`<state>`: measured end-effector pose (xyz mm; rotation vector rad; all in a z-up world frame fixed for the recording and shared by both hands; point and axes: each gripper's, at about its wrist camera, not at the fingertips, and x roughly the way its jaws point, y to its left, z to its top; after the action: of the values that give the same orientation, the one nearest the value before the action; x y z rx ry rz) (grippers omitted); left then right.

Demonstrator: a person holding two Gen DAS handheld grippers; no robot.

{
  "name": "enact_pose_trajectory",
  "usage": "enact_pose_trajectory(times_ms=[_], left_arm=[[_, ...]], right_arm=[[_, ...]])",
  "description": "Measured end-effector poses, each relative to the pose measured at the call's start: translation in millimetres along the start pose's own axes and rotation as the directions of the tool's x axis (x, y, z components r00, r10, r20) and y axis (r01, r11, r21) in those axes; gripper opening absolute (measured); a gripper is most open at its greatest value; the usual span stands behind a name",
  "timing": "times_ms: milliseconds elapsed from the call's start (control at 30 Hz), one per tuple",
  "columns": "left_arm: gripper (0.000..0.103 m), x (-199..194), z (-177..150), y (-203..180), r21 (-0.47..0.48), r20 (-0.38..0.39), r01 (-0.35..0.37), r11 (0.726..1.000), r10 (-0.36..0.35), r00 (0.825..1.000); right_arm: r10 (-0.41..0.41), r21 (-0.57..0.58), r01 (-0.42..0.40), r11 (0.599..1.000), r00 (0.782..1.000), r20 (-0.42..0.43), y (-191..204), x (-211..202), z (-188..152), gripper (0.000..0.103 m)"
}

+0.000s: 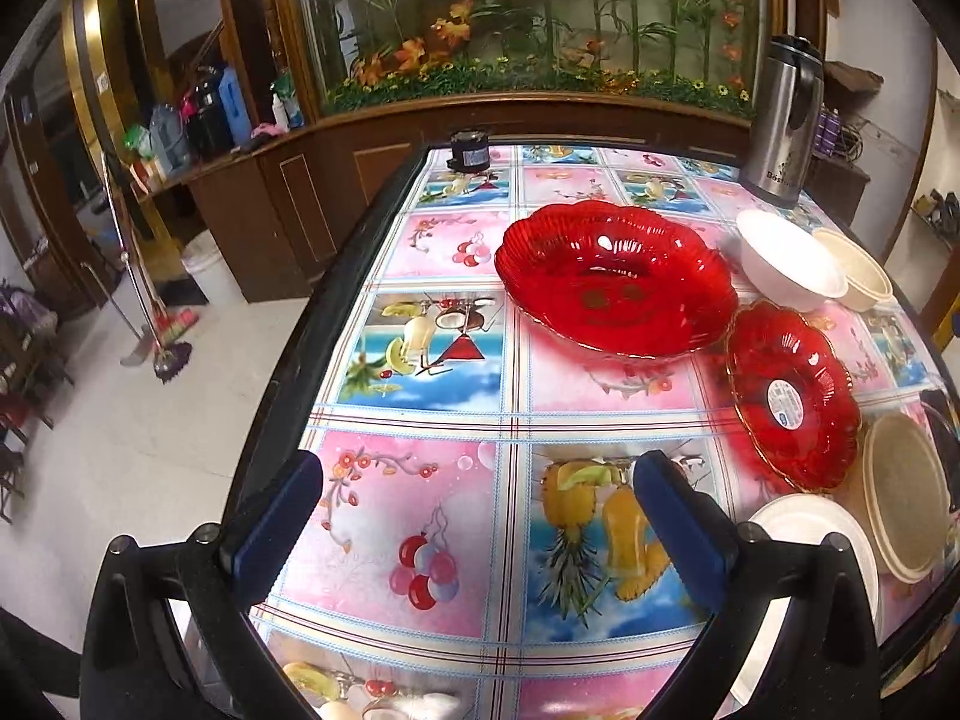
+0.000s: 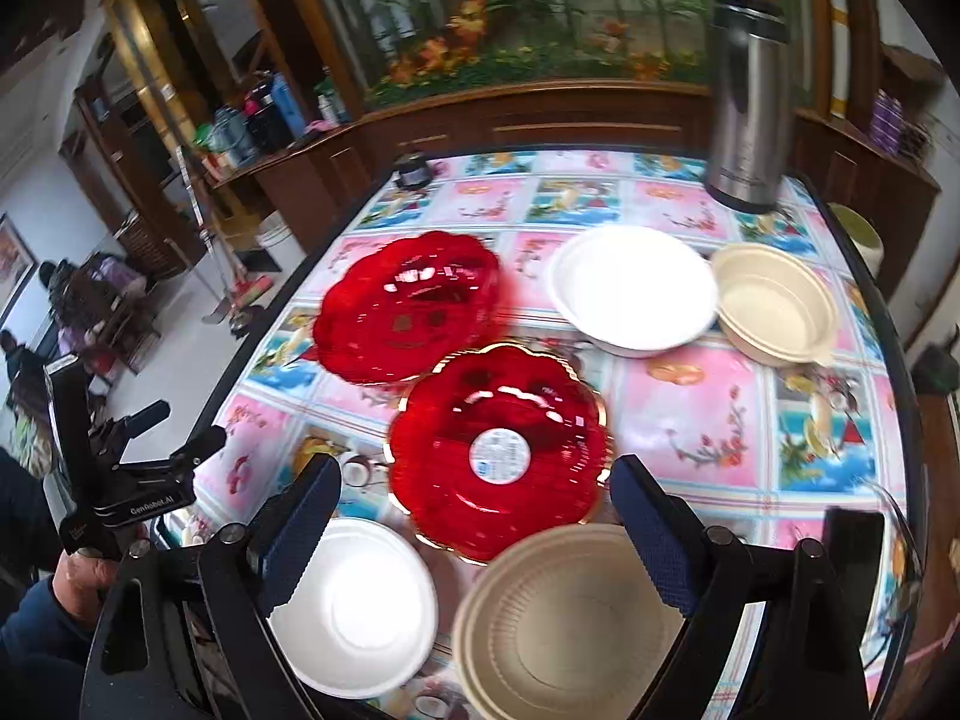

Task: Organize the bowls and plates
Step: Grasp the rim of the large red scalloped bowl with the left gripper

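Note:
A large red scalloped dish (image 1: 615,282) (image 2: 408,306) sits mid-table. A smaller red dish (image 1: 792,402) (image 2: 498,450) with a white sticker lies nearer. Behind them stand a white bowl (image 1: 786,261) (image 2: 630,288) and a beige bowl (image 1: 861,270) (image 2: 774,300). Near the front edge lie a white plate (image 1: 810,546) (image 2: 360,600) and a beige plate (image 1: 906,504) (image 2: 570,624). My left gripper (image 1: 477,480) hangs open over bare tablecloth, left of the dishes. My right gripper (image 2: 474,483) is open above the small red dish and the beige plate, holding nothing.
A steel thermos jug (image 1: 780,120) (image 2: 744,102) stands at the table's far right. A small black jar (image 1: 470,150) (image 2: 413,171) sits at the far edge. The table's left edge (image 1: 288,360) drops to a tiled floor. A person's hand (image 2: 78,576) holds the left gripper.

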<state>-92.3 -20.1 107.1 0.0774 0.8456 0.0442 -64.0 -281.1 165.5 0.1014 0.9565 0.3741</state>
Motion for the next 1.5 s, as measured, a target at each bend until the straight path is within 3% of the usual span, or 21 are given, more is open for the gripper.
enact_pose_trajectory(times_ms=[367,867,933,967,1033,1300,1367,1433,1500], left_arm=[[0.103,-15,2,-16,0.083,0.045,-0.041,0.996,0.037,0.998],[0.103,-6,12,-29,0.091,0.022,0.006,0.996,-0.008,1.000],[0.103,-1,17,-25,0.068,-0.005,0.043,0.997,-0.042,0.999],[0.103,4,21,-22,0.056,-0.024,0.065,0.996,-0.064,0.998],[0.103,13,31,-15,0.024,-0.056,0.098,0.995,-0.096,0.994],[0.103,68,84,7,-0.147,-0.174,0.225,0.963,-0.249,0.953],[0.098,83,94,5,-0.168,-0.199,0.240,0.956,-0.271,0.942],[0.079,98,104,6,-0.202,-0.212,0.253,0.946,-0.294,0.932],[0.073,114,111,10,-0.259,-0.229,0.269,0.928,-0.330,0.916]], right_arm=[[0.030,-0.001,-0.030,1.000,1.000,-0.001,6,3,8,0.094],[0.049,0.015,-0.049,0.999,0.998,-0.036,-3,16,16,0.093],[0.055,0.022,-0.054,0.998,0.997,-0.053,-5,22,21,0.089],[0.064,0.028,-0.062,0.998,0.996,-0.067,-6,26,25,0.080],[0.087,0.038,-0.084,0.996,0.992,-0.092,-8,33,32,0.074],[0.142,0.144,-0.119,0.982,0.977,-0.162,-29,86,79,0.072],[0.145,0.175,-0.112,0.978,0.971,-0.188,-35,106,89,0.060],[0.153,0.211,-0.110,0.971,0.968,-0.200,-43,120,97,0.051],[0.140,0.233,-0.087,0.969,0.965,-0.222,-51,138,106,0.046]])
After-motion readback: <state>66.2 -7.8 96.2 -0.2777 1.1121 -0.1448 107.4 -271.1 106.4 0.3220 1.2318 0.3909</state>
